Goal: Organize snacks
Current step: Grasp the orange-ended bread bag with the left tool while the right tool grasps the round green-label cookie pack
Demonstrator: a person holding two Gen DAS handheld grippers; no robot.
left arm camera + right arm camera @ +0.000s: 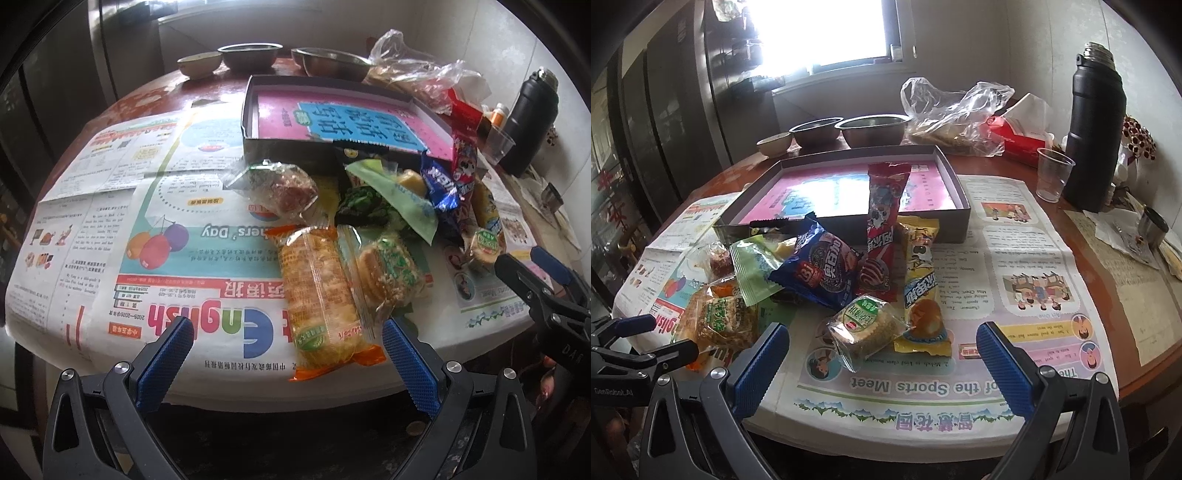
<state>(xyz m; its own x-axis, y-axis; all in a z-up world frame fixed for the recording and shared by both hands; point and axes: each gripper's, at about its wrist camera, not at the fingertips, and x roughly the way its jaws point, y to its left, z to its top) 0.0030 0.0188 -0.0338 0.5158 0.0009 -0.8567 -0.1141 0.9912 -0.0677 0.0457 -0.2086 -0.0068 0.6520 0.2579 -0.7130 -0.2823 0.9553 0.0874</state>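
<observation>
I have both grippers hanging at the near edge of the round table (1137,354), which is covered in newspaper (110,192). My left gripper (288,343) has its jaws spread wide, grasping nothing, with the long orange-ended cracker packet (319,299) lying between and just ahead of the blue pads. My right gripper (882,347) is likewise released and empty, a small clear-wrapped round cake (866,328) just in front of it. The snacks sit in a loose heap on the paper: a blue biscuit bag (816,267), a red wrapper (882,229) leaning over the wall of the shallow dark box (923,221), and a yellow packet (921,284) beside it. The box holds only a pink printed sheet (347,118)
</observation>
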